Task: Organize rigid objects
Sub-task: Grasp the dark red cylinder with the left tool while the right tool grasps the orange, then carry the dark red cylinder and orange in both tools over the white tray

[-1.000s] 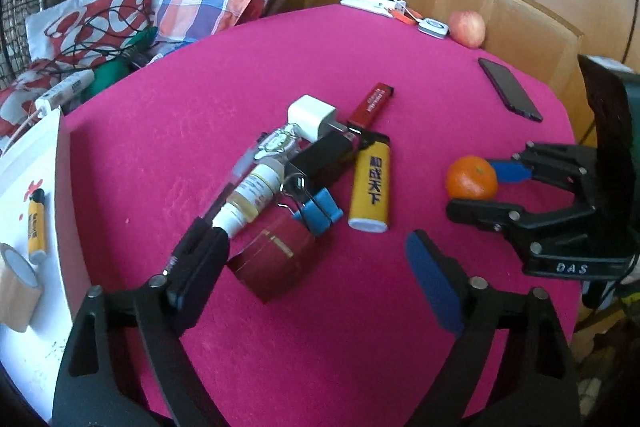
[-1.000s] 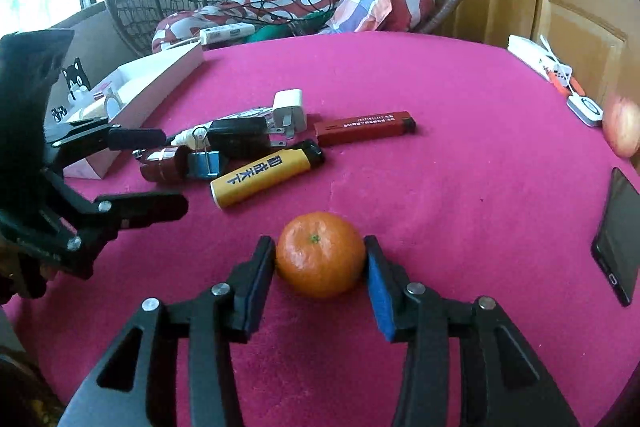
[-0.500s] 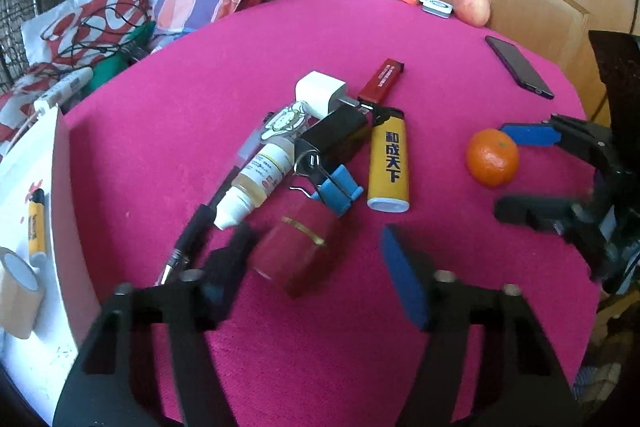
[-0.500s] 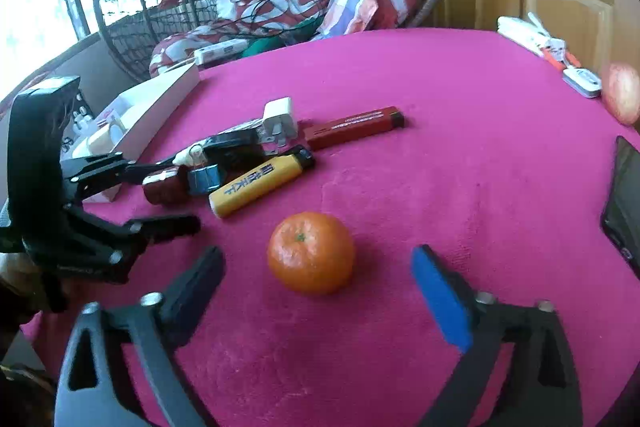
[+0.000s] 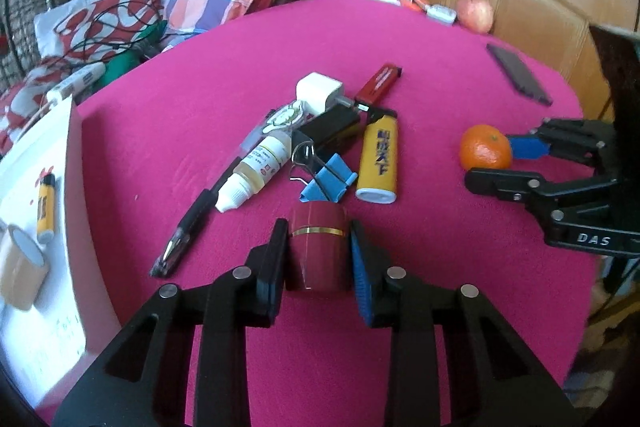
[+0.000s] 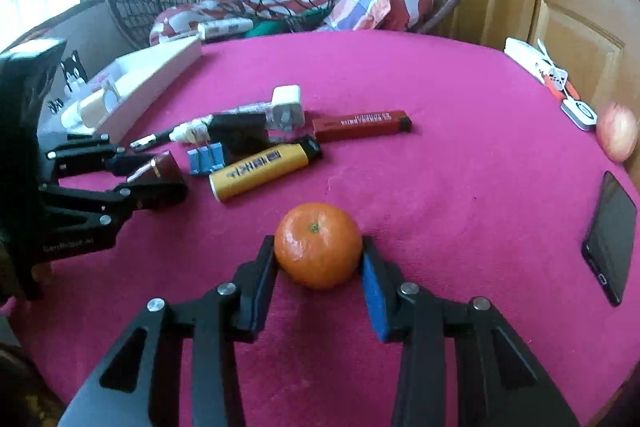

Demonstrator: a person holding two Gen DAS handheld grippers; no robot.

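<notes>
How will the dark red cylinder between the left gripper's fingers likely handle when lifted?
The dark red cylinder looks rigid and glossy, so it may slip in the pads. It lies on its side, so it would probably roll if released. The left gripper, whose jaws have just been closing, flanks its curved sides, a narrow contact.

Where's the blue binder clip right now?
In the left wrist view the blue binder clip lies mid-table on the pink cloth, between the dropper bottle and the yellow lighter, just beyond the dark red cylinder in the left gripper.
</notes>
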